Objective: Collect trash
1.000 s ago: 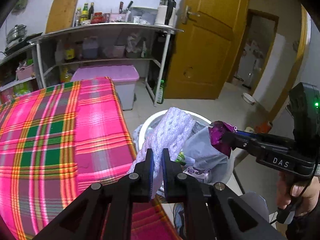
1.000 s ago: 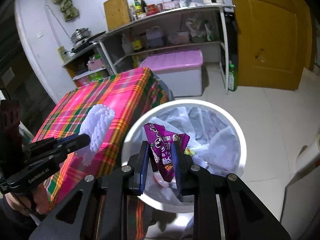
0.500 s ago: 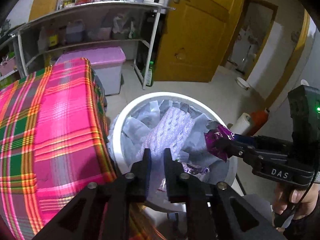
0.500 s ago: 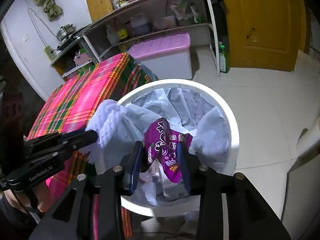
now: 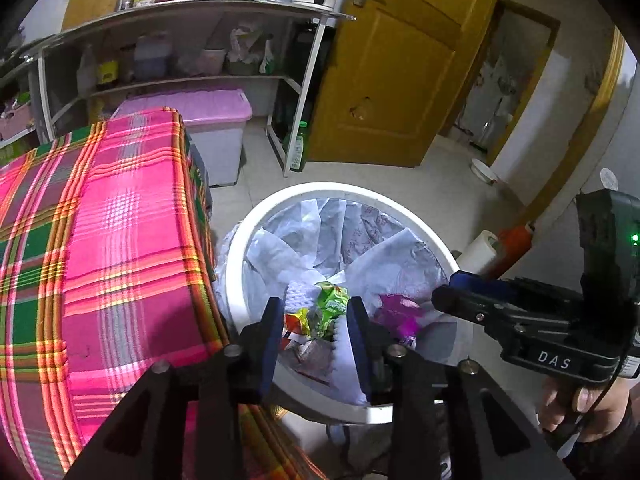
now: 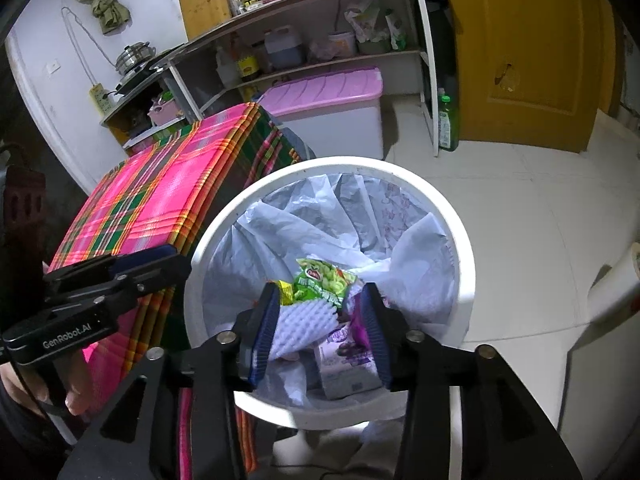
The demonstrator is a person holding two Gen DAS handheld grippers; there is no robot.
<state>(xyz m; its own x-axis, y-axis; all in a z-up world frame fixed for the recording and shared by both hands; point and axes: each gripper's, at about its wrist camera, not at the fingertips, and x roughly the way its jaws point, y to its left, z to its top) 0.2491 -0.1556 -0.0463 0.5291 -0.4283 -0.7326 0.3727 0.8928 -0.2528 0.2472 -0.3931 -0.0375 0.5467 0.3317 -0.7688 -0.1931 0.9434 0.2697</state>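
Both claws, the left claw (image 5: 316,330) and right claw (image 6: 320,326), are hanging wide apart and empty over the trash bin (image 6: 464,280). Bumping its rim could be tipping it, spilling the foam net (image 6: 306,322) and wrappers.

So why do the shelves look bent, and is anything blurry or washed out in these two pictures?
Both views are fisheye, with black corners. Left view: the shelf bows, the tablecloth glares pale pink in one patch, and the purple wrapper in the bin is smeared. Right view: the shelf post curves, the floor is evenly lit, and the green wrapper stays sharp.
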